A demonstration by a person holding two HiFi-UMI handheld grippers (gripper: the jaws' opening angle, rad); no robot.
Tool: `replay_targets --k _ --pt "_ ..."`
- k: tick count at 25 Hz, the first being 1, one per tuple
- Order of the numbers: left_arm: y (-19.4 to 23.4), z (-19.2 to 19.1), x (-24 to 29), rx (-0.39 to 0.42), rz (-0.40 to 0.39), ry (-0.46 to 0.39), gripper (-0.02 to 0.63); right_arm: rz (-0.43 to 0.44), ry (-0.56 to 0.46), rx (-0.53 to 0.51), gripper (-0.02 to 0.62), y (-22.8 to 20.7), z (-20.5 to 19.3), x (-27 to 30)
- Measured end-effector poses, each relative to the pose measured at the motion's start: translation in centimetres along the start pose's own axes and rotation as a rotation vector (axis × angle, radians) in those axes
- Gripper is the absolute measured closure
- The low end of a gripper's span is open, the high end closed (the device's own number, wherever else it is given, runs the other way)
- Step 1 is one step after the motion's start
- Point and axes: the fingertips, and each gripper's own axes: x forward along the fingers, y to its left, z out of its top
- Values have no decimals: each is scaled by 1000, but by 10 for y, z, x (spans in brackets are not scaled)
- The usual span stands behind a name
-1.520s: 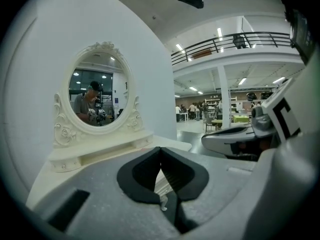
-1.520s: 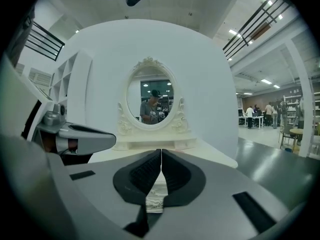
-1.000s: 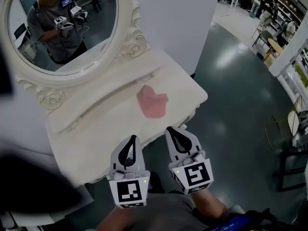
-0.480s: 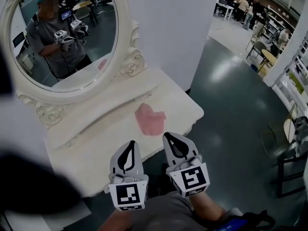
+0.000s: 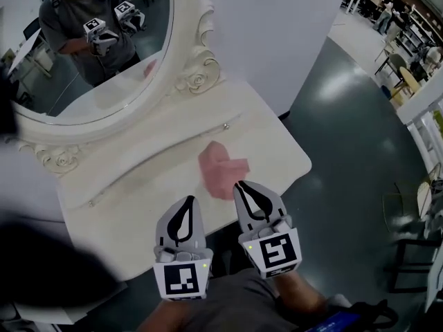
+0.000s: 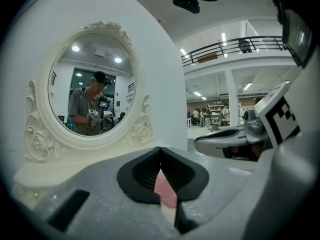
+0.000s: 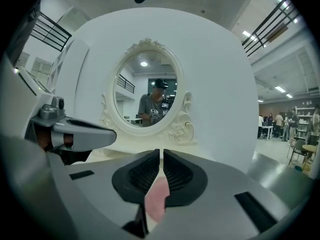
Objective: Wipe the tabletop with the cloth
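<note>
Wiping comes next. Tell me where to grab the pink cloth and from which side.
Probably the cloth by its near edge, from the table's front, with the right gripper, which is closest. It lies bunched, so raised folds give the jaws a bite.

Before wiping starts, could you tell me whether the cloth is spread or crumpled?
Crumpled: the pink cloth lies bunched, with uneven folds, on the tabletop.

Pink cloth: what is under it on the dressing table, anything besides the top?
The pink cloth lies crumpled on the cream tabletop, near its front edge. No other thing shows beside it. Whatever its folds cover cannot be seen.
</note>
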Motion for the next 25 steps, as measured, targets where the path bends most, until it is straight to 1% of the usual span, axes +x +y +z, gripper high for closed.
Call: replay_targets --k 4,5,7,8,10,12,16,19,22,25 --pt "9 -19 35 -34 24 66 591 79 83 20 578 -9 -26 37" --pt "11 -25 44 -44 33 77 591 102 104 22 567 -10 -35 46" --pt "15 -38 60 -59 49 102 591 151 150 5 427 -12 -54 64" --pt "18 -45 68 -65 57 120 591 181 172 -15 391 -11 -63 73" --pt "23 -60 81 -79 74 162 591 257 217 -74 344 -6 -82 88" --pt "29 -75 95 -94 89 198 591 330 252 -129 311 -2 -99 102" --pt "40 -98 119 -116 109 244 591 427 327 -183 275 -1 -129 125" --pt "47 -112 130 -137 132 274 591 490 394 -213 272 2 -151 135" --pt "51 -123 135 -163 158 305 591 502 465 -268 273 -1 -170 143" --pt "55 -128 141 -176 178 315 591 498 500 -282 276 -7 -180 150"
